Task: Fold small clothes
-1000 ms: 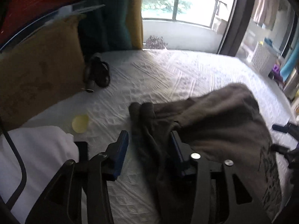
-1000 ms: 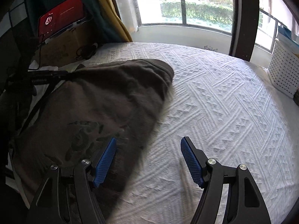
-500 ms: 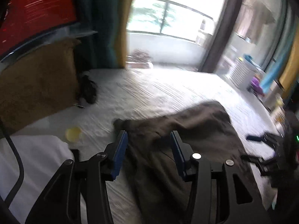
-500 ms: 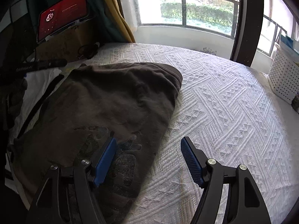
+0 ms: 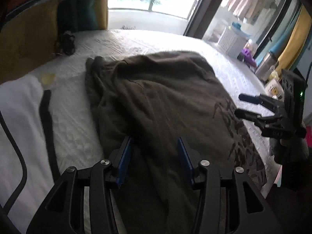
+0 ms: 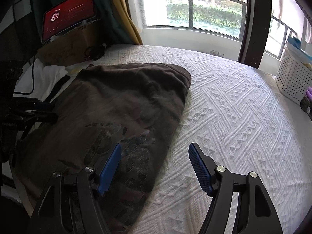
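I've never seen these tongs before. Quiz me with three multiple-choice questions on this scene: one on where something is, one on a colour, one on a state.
1. Where does the brown T-shirt lie?
A. In the white basket
B. Spread on the white bedspread
C. Hanging at the window

2. What colour are the pads on the tongs?
A. Blue
B. Green
C. Yellow

3. How do the right tongs stand?
A. Shut on the shirt
B. Shut on nothing
C. Open, holding nothing

Answers:
1 B: the shirt rests flat on the textured bedspread, while the white basket stands apart at the far right.
2 A: both pads show blue in each wrist view.
3 C: a wide gap separates the fingers, with only shirt edge and bedspread seen between them; the left tongs are open too.
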The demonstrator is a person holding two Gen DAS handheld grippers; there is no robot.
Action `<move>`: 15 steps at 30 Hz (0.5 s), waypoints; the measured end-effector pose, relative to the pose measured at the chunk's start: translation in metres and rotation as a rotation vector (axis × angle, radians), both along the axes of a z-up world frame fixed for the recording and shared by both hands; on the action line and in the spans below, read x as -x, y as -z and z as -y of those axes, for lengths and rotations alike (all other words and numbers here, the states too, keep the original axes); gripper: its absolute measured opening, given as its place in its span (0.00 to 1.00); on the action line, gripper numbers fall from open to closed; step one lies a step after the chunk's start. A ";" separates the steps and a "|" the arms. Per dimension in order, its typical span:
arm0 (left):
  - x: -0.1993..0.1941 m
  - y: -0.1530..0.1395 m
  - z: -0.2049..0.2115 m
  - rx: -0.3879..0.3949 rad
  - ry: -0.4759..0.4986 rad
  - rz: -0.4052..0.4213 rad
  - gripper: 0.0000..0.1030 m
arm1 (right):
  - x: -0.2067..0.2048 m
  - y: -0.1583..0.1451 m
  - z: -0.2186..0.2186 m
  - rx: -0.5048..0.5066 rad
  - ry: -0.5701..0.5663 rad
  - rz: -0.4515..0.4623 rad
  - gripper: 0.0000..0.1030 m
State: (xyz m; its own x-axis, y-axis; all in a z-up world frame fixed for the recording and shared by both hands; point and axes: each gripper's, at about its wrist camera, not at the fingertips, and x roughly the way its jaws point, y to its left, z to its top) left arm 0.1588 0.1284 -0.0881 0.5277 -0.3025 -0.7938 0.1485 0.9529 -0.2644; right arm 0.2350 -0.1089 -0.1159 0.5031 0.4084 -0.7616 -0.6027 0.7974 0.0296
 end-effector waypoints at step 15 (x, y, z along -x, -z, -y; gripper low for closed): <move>0.054 -0.014 -0.005 0.022 -0.037 0.064 0.17 | 0.055 0.008 0.011 0.008 0.007 0.005 0.71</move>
State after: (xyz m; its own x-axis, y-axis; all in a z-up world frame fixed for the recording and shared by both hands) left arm 0.1051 0.1335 -0.0744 0.5885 -0.2988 -0.7512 0.1308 0.9522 -0.2762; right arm 0.1803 -0.1195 -0.1243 0.5099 0.3986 -0.7623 -0.5971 0.8019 0.0199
